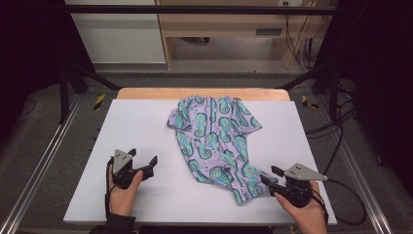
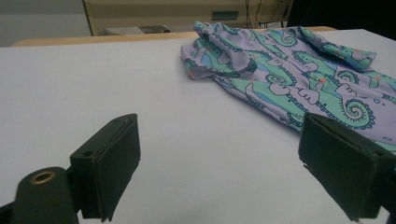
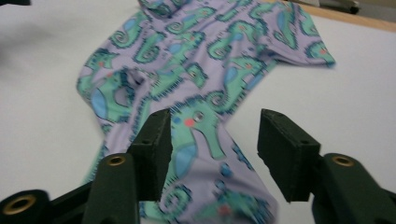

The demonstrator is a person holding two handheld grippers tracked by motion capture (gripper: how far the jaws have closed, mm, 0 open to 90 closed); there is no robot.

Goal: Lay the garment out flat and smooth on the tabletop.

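Note:
A lilac child's shirt (image 1: 214, 136) printed with teal seahorses lies crumpled on the white table top (image 1: 141, 122), running from the far middle to the near right. My right gripper (image 1: 269, 175) sits at the shirt's near right end. In the right gripper view, that gripper (image 3: 215, 144) has its jaws apart over a ridge of the shirt (image 3: 187, 60), and the pads do not press on the cloth. My left gripper (image 1: 143, 157) rests on bare table left of the shirt. It is open (image 2: 219, 158) and holds nothing, with the shirt (image 2: 299, 79) ahead to its right.
A wooden strip (image 1: 146, 92) borders the table's far edge. Black frame bars (image 1: 73, 78) stand at both back corners, and cables (image 1: 341, 122) trail on the floor at the right. Bare white surface stretches along the left half and the near edge.

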